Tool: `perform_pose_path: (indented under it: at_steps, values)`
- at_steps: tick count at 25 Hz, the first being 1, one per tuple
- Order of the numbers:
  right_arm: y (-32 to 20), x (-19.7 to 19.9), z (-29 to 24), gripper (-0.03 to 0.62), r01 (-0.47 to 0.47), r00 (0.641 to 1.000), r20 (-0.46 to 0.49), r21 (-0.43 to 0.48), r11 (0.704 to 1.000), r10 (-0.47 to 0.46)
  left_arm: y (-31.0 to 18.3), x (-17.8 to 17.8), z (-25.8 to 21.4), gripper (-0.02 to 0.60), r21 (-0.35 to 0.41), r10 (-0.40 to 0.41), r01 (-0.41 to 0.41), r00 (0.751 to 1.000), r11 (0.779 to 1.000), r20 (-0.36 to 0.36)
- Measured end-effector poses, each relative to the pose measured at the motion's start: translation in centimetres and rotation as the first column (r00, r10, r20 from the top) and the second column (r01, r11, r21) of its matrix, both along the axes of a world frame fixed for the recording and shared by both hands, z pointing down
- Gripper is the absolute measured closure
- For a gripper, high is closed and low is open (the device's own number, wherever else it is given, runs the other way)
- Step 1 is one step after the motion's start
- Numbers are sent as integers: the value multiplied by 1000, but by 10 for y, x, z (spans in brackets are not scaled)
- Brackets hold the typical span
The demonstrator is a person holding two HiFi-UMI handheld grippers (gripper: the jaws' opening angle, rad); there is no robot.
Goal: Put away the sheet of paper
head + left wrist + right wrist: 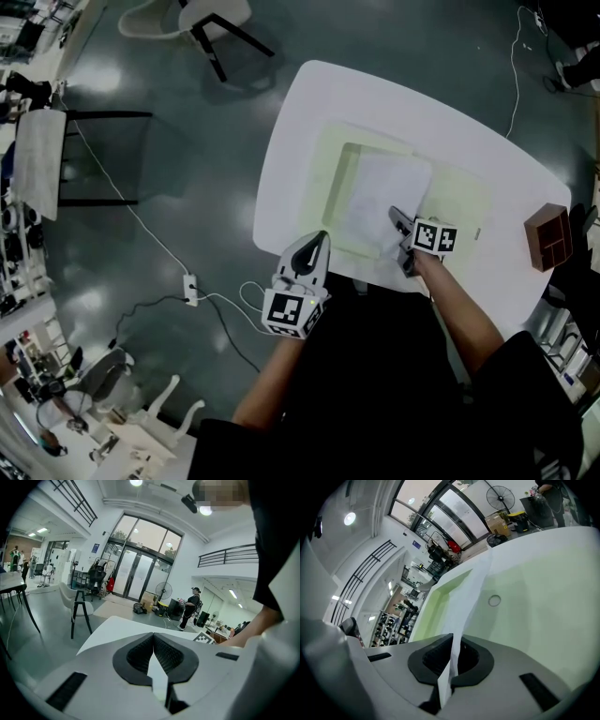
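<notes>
A white sheet of paper lies over an open pale green folder on the white table. My right gripper is shut on the sheet's near edge. In the right gripper view the paper runs up from between the pads of the right gripper over the green folder. My left gripper hovers at the table's near edge, just off the folder's near left corner. In the left gripper view the left gripper has its tips together, and I see nothing held.
A small brown wooden box stands at the table's right edge. On the floor to the left lie a cable and a power strip. A chair stands beyond the table. A person stands far off in the hall.
</notes>
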State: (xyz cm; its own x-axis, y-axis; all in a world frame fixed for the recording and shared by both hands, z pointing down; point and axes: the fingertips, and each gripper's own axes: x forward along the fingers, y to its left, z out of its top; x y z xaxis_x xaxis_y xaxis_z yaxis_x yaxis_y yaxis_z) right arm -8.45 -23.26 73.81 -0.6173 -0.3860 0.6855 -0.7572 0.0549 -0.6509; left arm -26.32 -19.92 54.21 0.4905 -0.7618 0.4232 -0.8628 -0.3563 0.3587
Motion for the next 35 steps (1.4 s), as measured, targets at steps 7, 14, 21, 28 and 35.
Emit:
perform_pose_path:
  at_steps: [7, 14, 21, 28, 35]
  values:
    - [-4, -8, 9, 595, -9, 1000, -4, -15, 1000, 9, 0, -12, 5, 578, -7, 1, -1, 1000, 1000, -9]
    - [-10, -25, 14, 595, -11, 1000, -11, -24, 1000, 11, -6, -27, 11, 578, -15, 15, -15, 1000, 1000, -19]
    - [-17, -37, 19, 595, -25, 1000, -15, -34, 999, 24, -15, -42, 15, 578, -13, 15, -16, 1000, 1000, -25]
    - [-22, -45, 26, 595, -17, 999, -28, -30, 999, 16, -21, -47, 21, 578, -21, 9, -9, 1000, 1000, -29]
    - [-25, -63, 27, 595, 8, 1000, -26, -30, 1000, -8, -22, -55, 25, 578, -28, 2, -3, 999, 1000, -47]
